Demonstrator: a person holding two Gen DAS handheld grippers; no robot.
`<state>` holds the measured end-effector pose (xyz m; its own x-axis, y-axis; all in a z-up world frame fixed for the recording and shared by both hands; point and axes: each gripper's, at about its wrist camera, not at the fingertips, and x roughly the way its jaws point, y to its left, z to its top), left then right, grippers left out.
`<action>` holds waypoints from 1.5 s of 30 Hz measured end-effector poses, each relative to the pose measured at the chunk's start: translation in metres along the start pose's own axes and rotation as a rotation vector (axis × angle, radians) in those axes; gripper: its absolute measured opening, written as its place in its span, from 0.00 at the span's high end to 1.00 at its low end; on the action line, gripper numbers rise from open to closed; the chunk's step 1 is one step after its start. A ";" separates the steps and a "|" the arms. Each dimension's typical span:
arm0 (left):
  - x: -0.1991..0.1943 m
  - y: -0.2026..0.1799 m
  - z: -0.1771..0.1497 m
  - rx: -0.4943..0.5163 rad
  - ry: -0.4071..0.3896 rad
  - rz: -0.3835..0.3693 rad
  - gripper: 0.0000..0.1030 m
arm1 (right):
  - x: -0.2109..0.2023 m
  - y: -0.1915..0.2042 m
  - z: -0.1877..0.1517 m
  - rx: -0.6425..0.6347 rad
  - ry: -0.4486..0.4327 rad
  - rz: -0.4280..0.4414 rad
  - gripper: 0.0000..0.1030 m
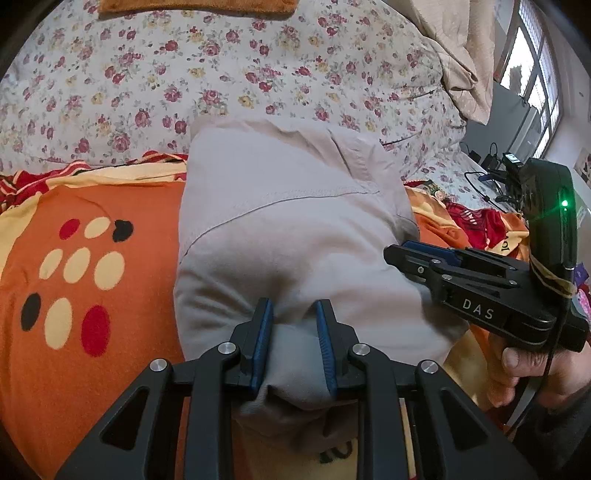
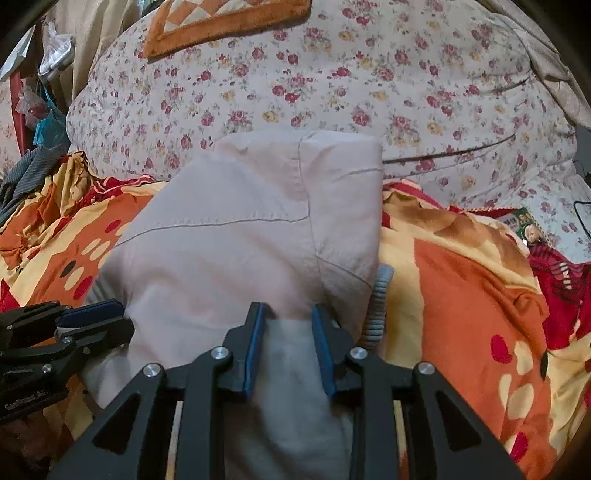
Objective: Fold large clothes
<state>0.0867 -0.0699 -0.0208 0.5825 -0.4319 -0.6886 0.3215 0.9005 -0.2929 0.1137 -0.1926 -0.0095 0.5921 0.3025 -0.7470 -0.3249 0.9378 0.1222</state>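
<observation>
A pale grey-beige garment (image 1: 288, 229) lies folded into a narrow bundle on an orange patterned blanket (image 1: 92, 295); it also shows in the right wrist view (image 2: 240, 240). My left gripper (image 1: 294, 314) is shut on the garment's near edge, with cloth bunched between the blue pads. My right gripper (image 2: 288, 314) is likewise shut on the near edge a little to the right, next to a grey ribbed cuff (image 2: 378, 306). The right gripper's closed fingers (image 1: 424, 258) show in the left view over the garment's right side. The left gripper (image 2: 74, 321) shows at the left of the right view.
A floral quilt (image 1: 258, 66) is heaped behind the garment, with an orange mat (image 2: 221, 22) on top. Beige curtain (image 1: 461, 55), a window and cables (image 1: 487, 173) are at the right. Striped clothes (image 2: 29, 173) and hanging items are at the far left.
</observation>
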 end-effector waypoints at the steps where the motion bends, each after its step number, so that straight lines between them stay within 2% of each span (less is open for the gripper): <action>1: -0.001 0.000 0.000 0.000 -0.007 0.000 0.89 | 0.000 -0.001 0.001 0.006 0.007 0.003 0.73; 8: -0.002 -0.004 -0.002 0.010 -0.030 -0.006 0.80 | 0.002 -0.003 0.001 0.012 0.014 0.006 0.73; 31: 0.000 -0.007 -0.002 0.026 -0.023 -0.002 0.77 | 0.002 -0.003 0.001 0.018 0.018 0.008 0.72; 34: 0.000 -0.008 -0.003 0.033 -0.023 -0.004 0.73 | 0.001 -0.001 0.001 0.013 0.008 0.001 0.72; 39: 0.001 -0.015 -0.003 0.050 -0.020 -0.002 0.63 | 0.001 0.000 0.000 0.011 0.002 -0.005 0.72; 45: 0.002 -0.020 -0.003 0.052 -0.015 0.020 0.59 | 0.001 0.000 0.001 0.016 0.013 -0.002 0.72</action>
<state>0.0793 -0.0887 -0.0180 0.6001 -0.4152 -0.6838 0.3482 0.9051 -0.2440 0.1156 -0.1919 -0.0098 0.5829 0.2987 -0.7557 -0.3122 0.9409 0.1311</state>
